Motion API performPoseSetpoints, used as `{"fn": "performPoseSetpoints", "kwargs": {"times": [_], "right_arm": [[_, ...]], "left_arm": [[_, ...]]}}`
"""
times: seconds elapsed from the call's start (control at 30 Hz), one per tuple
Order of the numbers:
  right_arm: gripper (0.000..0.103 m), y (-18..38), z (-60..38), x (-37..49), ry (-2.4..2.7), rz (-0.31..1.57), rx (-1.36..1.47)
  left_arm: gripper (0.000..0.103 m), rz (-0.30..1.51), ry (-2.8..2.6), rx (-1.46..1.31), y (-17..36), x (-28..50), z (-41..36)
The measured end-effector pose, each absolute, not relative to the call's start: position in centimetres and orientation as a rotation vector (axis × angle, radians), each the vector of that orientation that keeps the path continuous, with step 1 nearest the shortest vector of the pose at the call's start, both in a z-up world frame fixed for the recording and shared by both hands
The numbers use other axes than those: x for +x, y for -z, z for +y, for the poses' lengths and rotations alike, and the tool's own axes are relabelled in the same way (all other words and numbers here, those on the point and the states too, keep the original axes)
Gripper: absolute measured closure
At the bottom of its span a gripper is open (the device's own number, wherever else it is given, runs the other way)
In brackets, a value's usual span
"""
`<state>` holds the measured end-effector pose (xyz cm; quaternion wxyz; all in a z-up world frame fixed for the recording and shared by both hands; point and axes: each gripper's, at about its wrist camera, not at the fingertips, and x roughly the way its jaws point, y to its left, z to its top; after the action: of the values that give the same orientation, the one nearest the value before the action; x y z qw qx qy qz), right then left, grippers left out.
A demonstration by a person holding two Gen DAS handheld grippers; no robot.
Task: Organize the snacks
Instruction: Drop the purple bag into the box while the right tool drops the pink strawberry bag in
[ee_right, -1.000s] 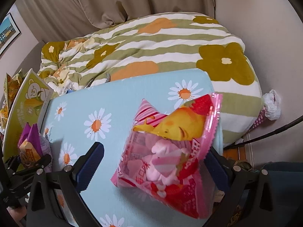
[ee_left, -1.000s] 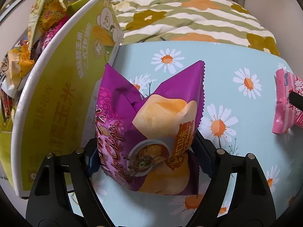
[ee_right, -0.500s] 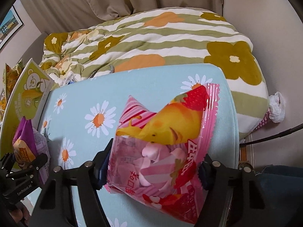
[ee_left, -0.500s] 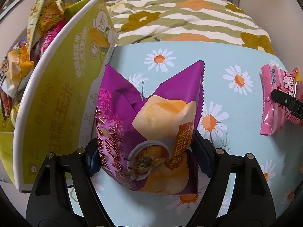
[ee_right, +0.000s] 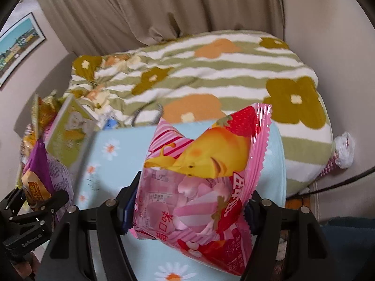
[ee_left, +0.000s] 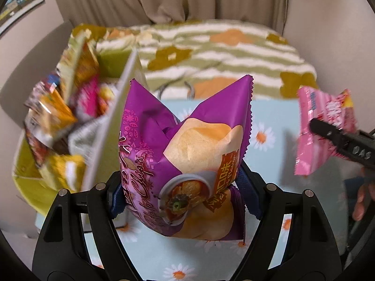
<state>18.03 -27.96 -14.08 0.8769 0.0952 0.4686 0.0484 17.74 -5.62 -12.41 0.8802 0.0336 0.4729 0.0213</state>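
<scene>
Left: yellow-green cardboard box (ee_left: 110,140), one white-edged flap upright, crammed with crinkled snack packets (ee_left: 58,107) in orange, yellow, magenta and dark wrappers; too blurred to count. Same box at the left edge of the right wrist view (ee_right: 68,133), a bear printed on its flap.

Two bags in hand, one per tool. Left gripper (ee_left: 187,194) clenched on one glossy purple potato-chip bag (ee_left: 187,145), pinched at its lower half, top corners flared upward, raised above the pale blue daisy-print tablecloth (ee_left: 269,121) and just beside the box flap. Right gripper (ee_right: 187,210) clamped on one pink strawberry marshmallow bag (ee_right: 206,175) with a yellow cartoon figure, likewise lifted off the cloth, well right of the box.

Behind the table: one green-striped floral blanket (ee_right: 211,70), beige curtains (ee_right: 164,7), one framed picture (ee_right: 18,46) on the wall.
</scene>
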Motion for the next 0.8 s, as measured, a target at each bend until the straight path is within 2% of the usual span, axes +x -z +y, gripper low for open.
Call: {"fn": "performPoseSetpoints", "kwargs": {"times": [0.2, 0.4, 0.57, 0.8], "right_arm": [[0.037, 8.9, -21.7, 17.9, -0.207, 0.904, 0.177], [0.037, 5.5, -13.4, 17.8, -0.295, 0.841, 0.195], [0.037, 4.8, -7.2, 18.0, -0.323, 0.827, 0.178], [0.037, 6.0, -2.2, 18.3, -0.290, 0.851, 0.178]], "left_arm": [[0.023, 0.869, -0.060, 0.050, 6.2, 16.5, -0.7], [0.023, 0.825, -0.093, 0.065, 3.1, 16.0, 5.8], [0.023, 0.824, -0.118, 0.073, 3.0, 15.6, 10.8], [0.023, 0.881, -0.078, 0.068, 5.9, 16.2, 15.7]]}}
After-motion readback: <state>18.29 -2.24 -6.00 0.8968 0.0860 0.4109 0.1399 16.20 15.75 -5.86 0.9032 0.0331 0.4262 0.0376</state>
